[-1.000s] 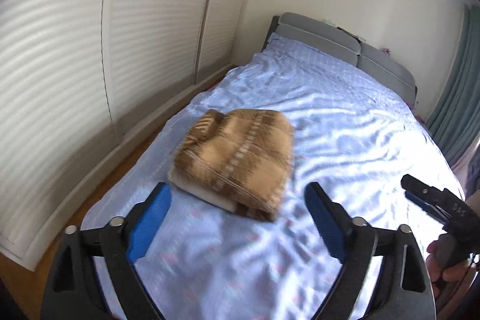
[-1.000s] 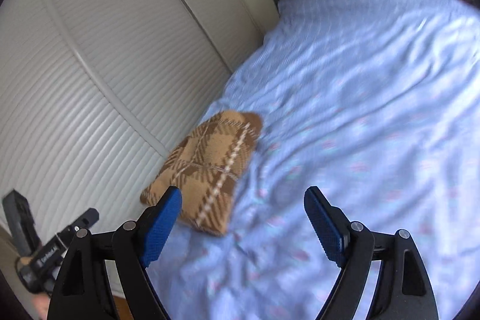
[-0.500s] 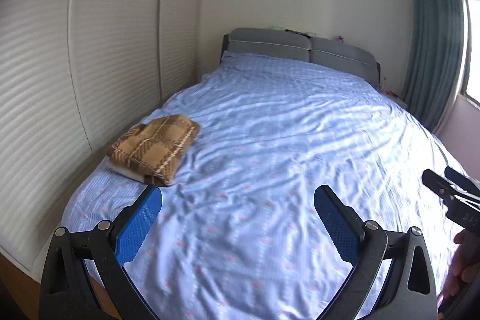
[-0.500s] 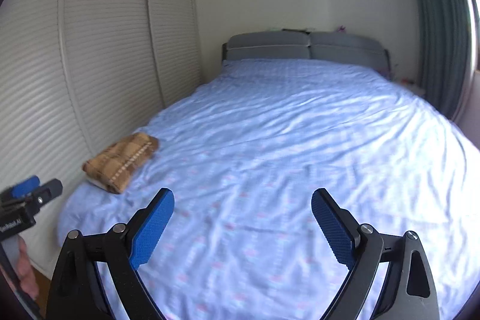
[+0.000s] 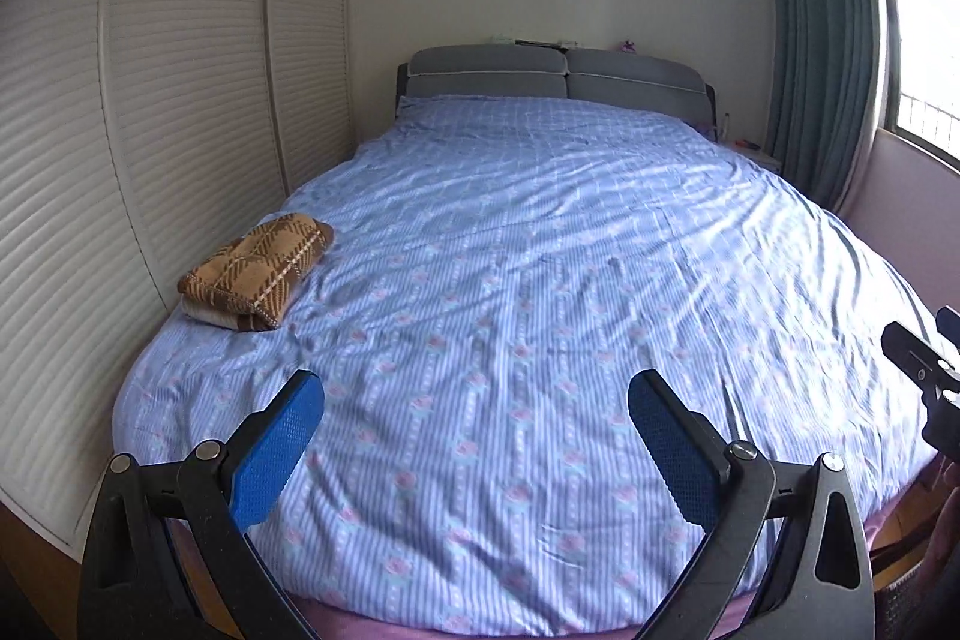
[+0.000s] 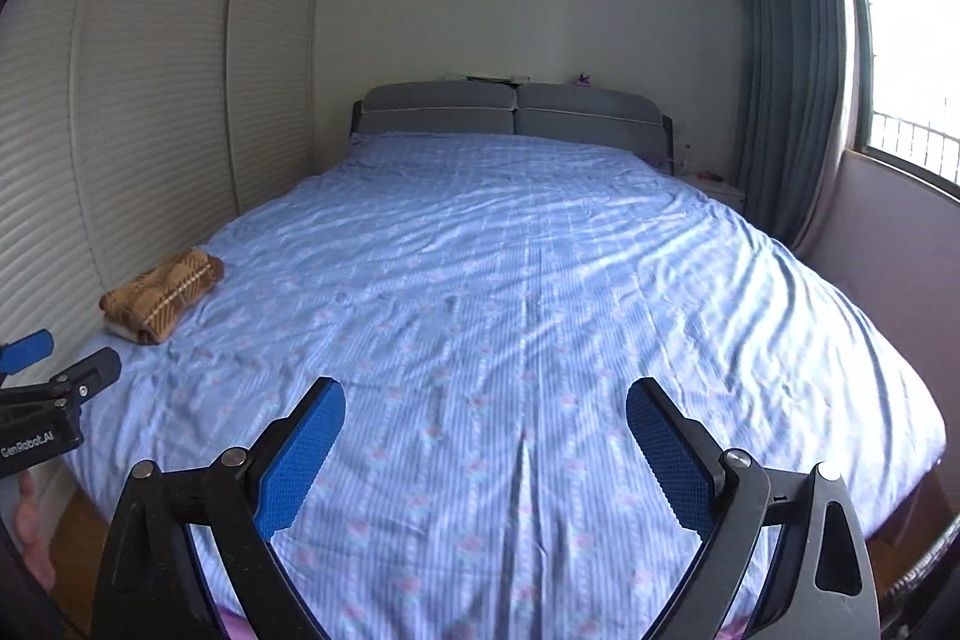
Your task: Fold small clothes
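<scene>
A folded brown plaid garment (image 5: 255, 271) lies on the near left corner of the bed, over a cream layer; it also shows in the right wrist view (image 6: 159, 293). My left gripper (image 5: 477, 403) is open and empty, held back over the foot of the bed, well away from the garment. My right gripper (image 6: 486, 409) is open and empty, also over the foot of the bed. The right gripper shows at the right edge of the left wrist view (image 5: 927, 370), and the left gripper shows at the left edge of the right wrist view (image 6: 54, 394).
The bed (image 5: 570, 232) has a blue striped cover and a grey headboard (image 5: 558, 73). White slatted wardrobe doors (image 5: 150, 100) stand close along the left. A teal curtain (image 5: 822, 58) and a window are at the right. Wooden floor shows below the bed's foot.
Both grippers have pulled back and away from the folded garment, towards the foot of the bed, and both views now face the headboard. The garment has stayed in place.
</scene>
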Available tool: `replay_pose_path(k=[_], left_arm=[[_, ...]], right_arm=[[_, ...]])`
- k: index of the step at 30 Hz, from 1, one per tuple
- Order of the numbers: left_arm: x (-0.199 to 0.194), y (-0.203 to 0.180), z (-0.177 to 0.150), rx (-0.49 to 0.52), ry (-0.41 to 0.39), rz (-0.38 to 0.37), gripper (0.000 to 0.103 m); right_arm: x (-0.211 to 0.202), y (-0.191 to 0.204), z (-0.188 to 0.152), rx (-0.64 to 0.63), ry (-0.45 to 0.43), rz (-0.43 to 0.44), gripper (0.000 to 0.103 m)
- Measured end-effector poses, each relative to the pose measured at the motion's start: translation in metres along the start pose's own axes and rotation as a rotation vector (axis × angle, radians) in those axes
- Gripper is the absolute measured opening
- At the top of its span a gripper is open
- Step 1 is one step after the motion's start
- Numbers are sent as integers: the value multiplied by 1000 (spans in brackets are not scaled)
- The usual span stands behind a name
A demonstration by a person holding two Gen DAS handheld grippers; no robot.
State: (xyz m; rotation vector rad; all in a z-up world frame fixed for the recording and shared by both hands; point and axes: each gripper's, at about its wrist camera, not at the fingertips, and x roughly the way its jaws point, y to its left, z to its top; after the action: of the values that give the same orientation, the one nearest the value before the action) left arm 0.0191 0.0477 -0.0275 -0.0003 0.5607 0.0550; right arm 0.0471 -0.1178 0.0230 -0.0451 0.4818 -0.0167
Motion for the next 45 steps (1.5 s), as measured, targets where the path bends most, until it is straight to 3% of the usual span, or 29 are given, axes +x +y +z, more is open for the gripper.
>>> replay_pose_path(k=[13, 45], left_arm=[[-34, -24, -27, 30, -21, -15, 103], [-27, -19, -38, 27, 19, -26, 103]], right_arm=[[-34, -32, -21, 47, 17, -88, 96], [-37, -44, -28, 66, 39, -64, 96]])
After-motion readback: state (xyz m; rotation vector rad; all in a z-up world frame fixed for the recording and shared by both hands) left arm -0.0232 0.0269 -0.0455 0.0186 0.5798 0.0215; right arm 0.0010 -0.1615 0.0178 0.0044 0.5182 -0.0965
